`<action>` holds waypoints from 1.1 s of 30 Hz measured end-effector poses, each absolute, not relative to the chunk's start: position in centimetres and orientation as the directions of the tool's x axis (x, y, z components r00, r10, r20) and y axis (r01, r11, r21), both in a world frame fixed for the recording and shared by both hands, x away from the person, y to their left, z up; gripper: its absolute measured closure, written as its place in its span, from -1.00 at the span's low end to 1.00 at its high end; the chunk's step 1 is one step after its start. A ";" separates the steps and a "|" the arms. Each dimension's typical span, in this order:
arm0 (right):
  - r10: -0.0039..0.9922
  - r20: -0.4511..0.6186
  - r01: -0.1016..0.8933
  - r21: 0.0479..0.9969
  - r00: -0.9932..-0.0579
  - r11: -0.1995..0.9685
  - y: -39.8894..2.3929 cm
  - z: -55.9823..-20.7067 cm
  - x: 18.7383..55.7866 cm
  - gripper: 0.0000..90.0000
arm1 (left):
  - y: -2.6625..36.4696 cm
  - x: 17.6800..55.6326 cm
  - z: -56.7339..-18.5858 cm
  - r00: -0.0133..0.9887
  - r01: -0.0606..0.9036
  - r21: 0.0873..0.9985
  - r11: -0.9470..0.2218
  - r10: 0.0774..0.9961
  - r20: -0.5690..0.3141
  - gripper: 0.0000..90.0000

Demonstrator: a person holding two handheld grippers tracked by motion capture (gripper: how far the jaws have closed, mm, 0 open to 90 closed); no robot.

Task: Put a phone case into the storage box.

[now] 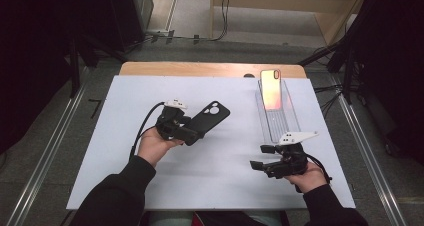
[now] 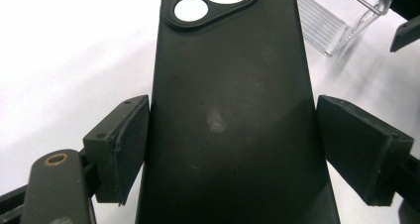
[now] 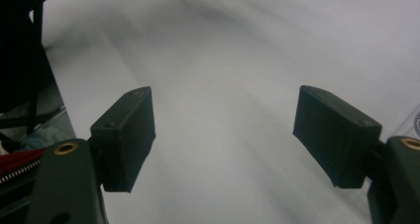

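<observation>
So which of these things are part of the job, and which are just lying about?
In the job:
- black case, gripped across its width by the left gripper
- phone, leaning upright in the clear stand
- right gripper, open, nothing between its jaws

Lying about:
- small dark thing at the table's far edge
- floor cables

In the left gripper view, the matte black plastic phone case [image 2: 233,110] runs off the top and bottom edges, its camera cutout cropped. The clear ribbed plastic rack [image 2: 329,23] is cut at upper right. The white worktop [image 3: 237,60] is blurred in the right gripper view.
</observation>
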State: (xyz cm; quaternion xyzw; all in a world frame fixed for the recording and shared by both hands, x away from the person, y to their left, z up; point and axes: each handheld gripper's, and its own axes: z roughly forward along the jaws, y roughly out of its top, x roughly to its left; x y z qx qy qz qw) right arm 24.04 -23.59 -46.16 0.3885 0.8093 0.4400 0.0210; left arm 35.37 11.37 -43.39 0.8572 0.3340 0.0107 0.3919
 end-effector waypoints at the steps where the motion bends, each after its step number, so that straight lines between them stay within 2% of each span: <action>1: 0.648 0.303 0.606 0.732 -0.699 0.312 -23.5 -46.2 24.1 -0.50 | 11.5 35.1 -43.4 0.771 0.570 0.677 -0.466 0.588 -0.244 -0.62; 19: 0.646 0.324 0.611 0.739 -0.691 0.283 -21.9 -44.9 24.7 -0.50 | 13.4 30.6 -44.4 0.668 0.639 0.685 -0.351 0.695 -0.266 -0.63; 33: 0.686 0.410 0.688 0.702 -0.601 0.183 -20.7 -44.2 25.4 -0.50 | 12.9 29.0 -45.0 0.612 0.634 0.728 -0.261 0.744 -0.266 -0.63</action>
